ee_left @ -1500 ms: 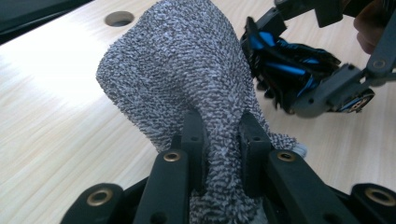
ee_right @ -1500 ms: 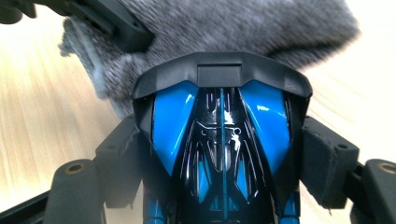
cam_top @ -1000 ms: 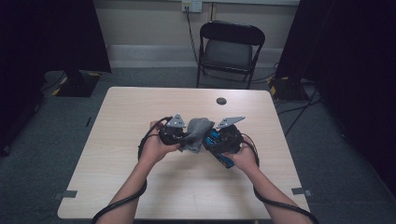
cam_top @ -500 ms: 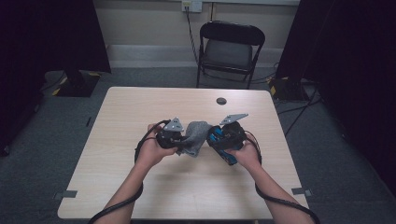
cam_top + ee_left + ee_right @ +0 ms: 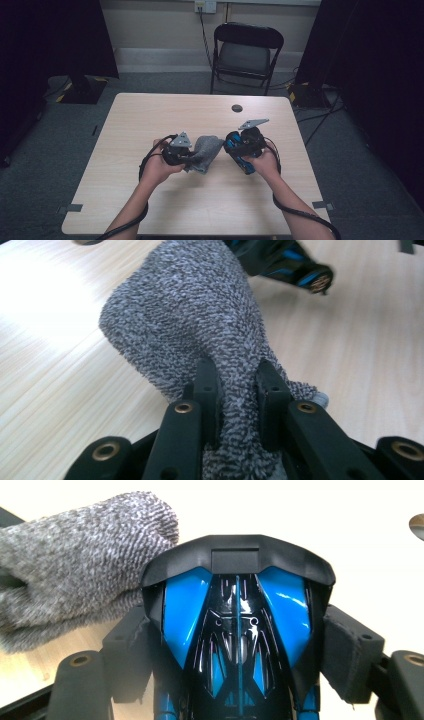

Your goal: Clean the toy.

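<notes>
Left gripper (image 5: pixel 186 156) is clamped on a grey fuzzy sock (image 5: pixel 200 335), its two black jaws pinching a fold of the knit near one end while the rest of the sock bulges forward above the light wooden table (image 5: pixel 150 115). Right gripper (image 5: pixel 240 645) grasps a blue and black toy car (image 5: pixel 237 625), the jaws pressed against the car's two sides. In the high view both hands sit near the middle of the table, the sock (image 5: pixel 206 152) just beside the toy car (image 5: pixel 242 147). A small dark disc (image 5: pixel 237 108) lies farther back, and a black folding chair (image 5: pixel 247 55) stands beyond the table.
</notes>
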The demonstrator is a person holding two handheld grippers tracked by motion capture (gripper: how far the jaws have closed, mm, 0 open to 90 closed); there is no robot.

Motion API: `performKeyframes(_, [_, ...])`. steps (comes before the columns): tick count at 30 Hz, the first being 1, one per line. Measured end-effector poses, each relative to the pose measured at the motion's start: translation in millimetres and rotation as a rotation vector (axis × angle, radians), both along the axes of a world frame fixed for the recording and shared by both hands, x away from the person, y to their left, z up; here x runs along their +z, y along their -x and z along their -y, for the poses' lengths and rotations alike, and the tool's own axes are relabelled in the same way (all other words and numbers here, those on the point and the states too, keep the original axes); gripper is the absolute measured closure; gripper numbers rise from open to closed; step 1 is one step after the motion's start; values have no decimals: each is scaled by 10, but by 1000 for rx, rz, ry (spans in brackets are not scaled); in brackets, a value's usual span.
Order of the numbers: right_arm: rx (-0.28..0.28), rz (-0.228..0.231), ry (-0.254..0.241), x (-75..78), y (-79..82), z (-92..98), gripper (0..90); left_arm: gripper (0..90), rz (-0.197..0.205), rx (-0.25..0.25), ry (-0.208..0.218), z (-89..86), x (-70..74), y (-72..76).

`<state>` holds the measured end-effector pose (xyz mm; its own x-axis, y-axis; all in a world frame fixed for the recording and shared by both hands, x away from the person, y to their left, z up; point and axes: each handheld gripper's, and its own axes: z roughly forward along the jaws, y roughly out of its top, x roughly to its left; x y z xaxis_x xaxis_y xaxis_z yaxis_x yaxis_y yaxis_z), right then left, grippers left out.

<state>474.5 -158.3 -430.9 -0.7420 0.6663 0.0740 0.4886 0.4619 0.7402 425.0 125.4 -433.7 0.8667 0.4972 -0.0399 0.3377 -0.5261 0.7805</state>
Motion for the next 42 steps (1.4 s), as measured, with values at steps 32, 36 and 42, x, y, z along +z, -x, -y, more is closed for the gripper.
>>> performKeyframes(32, [29, 46, -2, 115, 100, -200, 254, 755, -22, 30, 28, 312, -45, -82])
performKeyframes(36, [16, 56, -11, 134, 96, -226, 254, 756, -24, 21, 29, 380, -69, -65])
performKeyframes(42, [14, 62, -21, 166, 88, -259, 254, 755, -30, 10, 21, 439, -96, -58])
